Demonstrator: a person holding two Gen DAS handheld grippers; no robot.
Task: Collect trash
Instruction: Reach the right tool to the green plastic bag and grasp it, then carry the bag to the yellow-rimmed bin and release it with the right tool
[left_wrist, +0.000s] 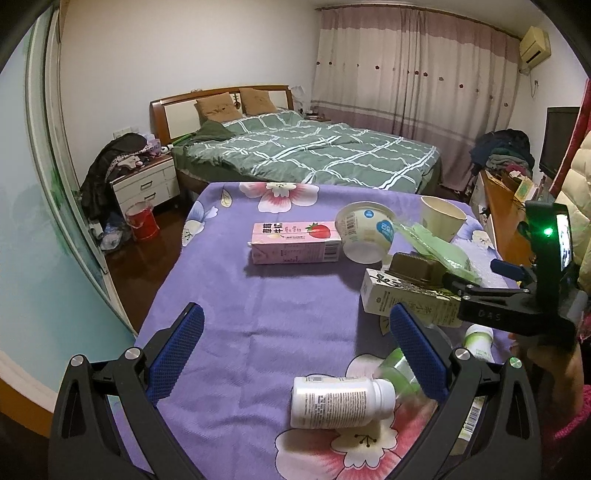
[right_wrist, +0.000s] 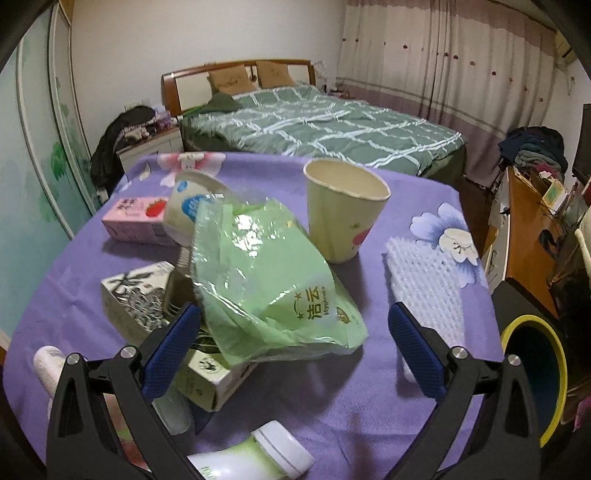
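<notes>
Approach step, nothing picked up yet. The right gripper (right_wrist: 293, 341) has its jaws apart and empty, straddling the green plastic bag (right_wrist: 273, 273), which lies on the purple tablecloth (right_wrist: 369, 402). The left gripper (left_wrist: 295, 354) is also wide apart and empty, with the white bottle (left_wrist: 340, 402) lying just ahead of it.

Likely next: lower onto the bag and clamp a fold; the thin film may slip.

Bag print reads "洁云 Hygienix". Behind the bag, the pink carton (left_wrist: 295, 242) reads "草莓牛奶". The paper cup (right_wrist: 345, 210) stands just beyond the bag.
</notes>
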